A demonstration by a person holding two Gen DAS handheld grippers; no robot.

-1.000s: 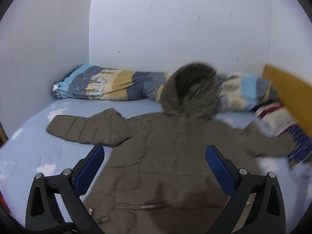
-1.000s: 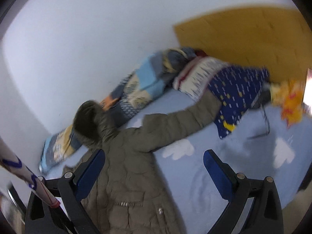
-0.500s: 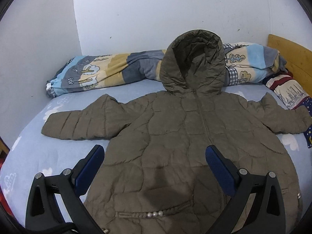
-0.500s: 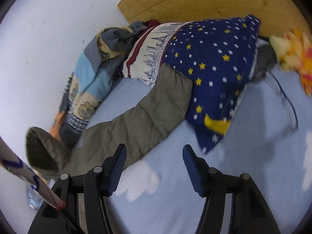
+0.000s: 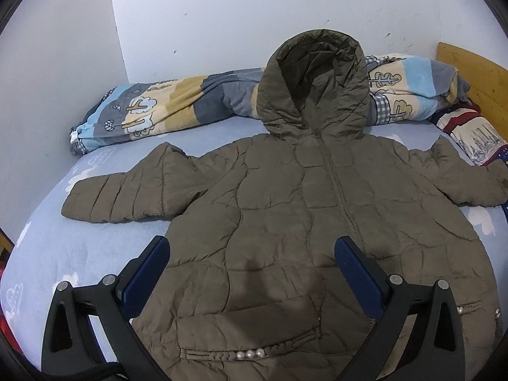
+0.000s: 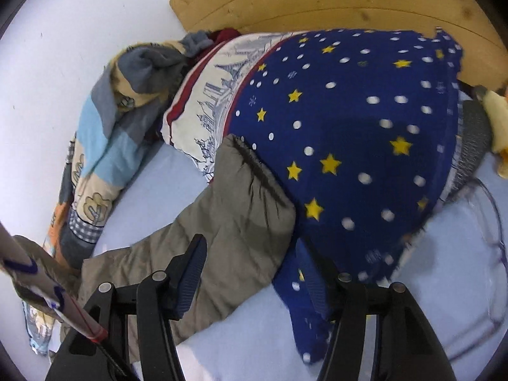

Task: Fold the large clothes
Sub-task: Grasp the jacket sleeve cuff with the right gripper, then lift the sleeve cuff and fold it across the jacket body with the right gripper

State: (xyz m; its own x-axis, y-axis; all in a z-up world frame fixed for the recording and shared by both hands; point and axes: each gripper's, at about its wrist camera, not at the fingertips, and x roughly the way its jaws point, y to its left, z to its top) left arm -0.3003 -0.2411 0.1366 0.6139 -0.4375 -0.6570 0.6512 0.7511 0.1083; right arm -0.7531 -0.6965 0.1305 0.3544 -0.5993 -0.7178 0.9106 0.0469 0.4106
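Olive coat sleeve (image 6: 235,216) lies between the right gripper (image 6: 250,273) jaws, unclamped

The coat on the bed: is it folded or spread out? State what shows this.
Spread out. The coat lies flat, front up and zipped, both sleeves stretched sideways, hood propped against the rolled blanket. No part is folded over.
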